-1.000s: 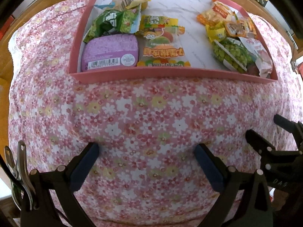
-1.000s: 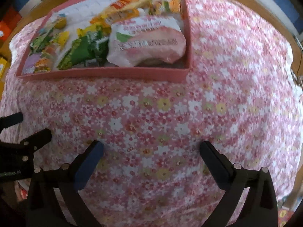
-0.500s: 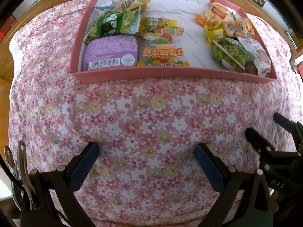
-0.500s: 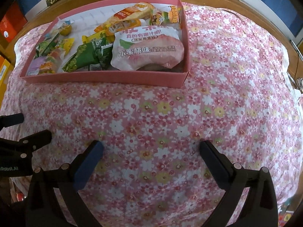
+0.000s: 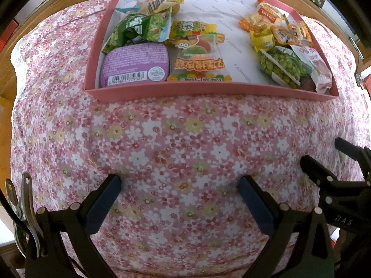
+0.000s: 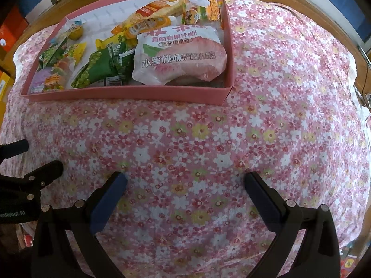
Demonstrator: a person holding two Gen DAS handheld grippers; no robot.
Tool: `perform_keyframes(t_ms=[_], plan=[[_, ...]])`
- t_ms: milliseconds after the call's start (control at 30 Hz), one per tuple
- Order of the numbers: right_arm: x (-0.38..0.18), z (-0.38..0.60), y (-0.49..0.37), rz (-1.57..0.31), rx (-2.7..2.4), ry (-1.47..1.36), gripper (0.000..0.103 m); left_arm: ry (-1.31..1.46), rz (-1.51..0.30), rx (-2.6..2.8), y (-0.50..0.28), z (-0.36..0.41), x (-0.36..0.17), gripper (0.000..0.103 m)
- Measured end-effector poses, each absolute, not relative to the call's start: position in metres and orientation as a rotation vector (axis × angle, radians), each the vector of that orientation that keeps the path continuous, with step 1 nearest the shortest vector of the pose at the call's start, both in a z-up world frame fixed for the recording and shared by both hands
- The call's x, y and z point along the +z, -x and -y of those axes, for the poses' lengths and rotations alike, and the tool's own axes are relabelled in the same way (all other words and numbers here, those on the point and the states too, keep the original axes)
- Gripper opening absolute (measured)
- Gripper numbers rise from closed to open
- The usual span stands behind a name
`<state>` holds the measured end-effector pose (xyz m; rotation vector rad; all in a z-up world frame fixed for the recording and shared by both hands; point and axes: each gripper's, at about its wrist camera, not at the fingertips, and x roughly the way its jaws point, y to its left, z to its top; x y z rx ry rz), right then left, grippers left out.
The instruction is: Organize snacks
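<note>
Centrally, toward the far edge of the tabletop (image 5: 185, 143), which is covered by a pink floral cloth (image 6: 278, 92), stands a shallow pink tray (image 5: 208, 91) with a white lining, holding all the visible snacks. Left wrist view: in the tray's near left corner lies a purple tin (image 5: 135, 64), barcode toward the near wall; touching its right side is a clear gummy bag (image 5: 199, 63) with yellow print; behind the tin rests a green packet (image 5: 136, 31), and at the far left corner a pale wrapper (image 5: 153, 1) with a barcode. The middle of the tray floor is bare lining. At the right end lie a pea bag (image 5: 281, 68), small yellow and orange sachets (image 5: 276, 32), and part of a pink-and-white pouch (image 5: 318, 68) against the right wall. Right wrist view: that peach pouch (image 6: 179, 58) fills the tray's near right corner, with a green packet (image 6: 104, 71) just to its left and orange packets (image 6: 150, 17) behind. Left gripper (image 5: 179, 183) hovers above the bare cloth near the tabletop's near edge, fingers spread wide and empty; right gripper (image 6: 185, 178) likewise, spread wide and empty, just beside it. Both are well apart from the tray.
</note>
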<state>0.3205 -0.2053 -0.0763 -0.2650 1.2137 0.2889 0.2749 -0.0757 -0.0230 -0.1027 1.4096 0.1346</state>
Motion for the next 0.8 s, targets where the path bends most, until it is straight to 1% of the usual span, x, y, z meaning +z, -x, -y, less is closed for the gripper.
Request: perform_keyframes(t_ms=[500,800], plan=[[-0.089,0.204,-0.354,-1.281,0.283,0.274,0.103,0.095,-1.413,0.127,-0.273,0.08,-0.024,0.103],[-0.091,0.201,-0.356,-1.298,0.281,0.281,0.103,0.095,-1.411,0.125,-0.272,0.079,-0.023,0.103]])
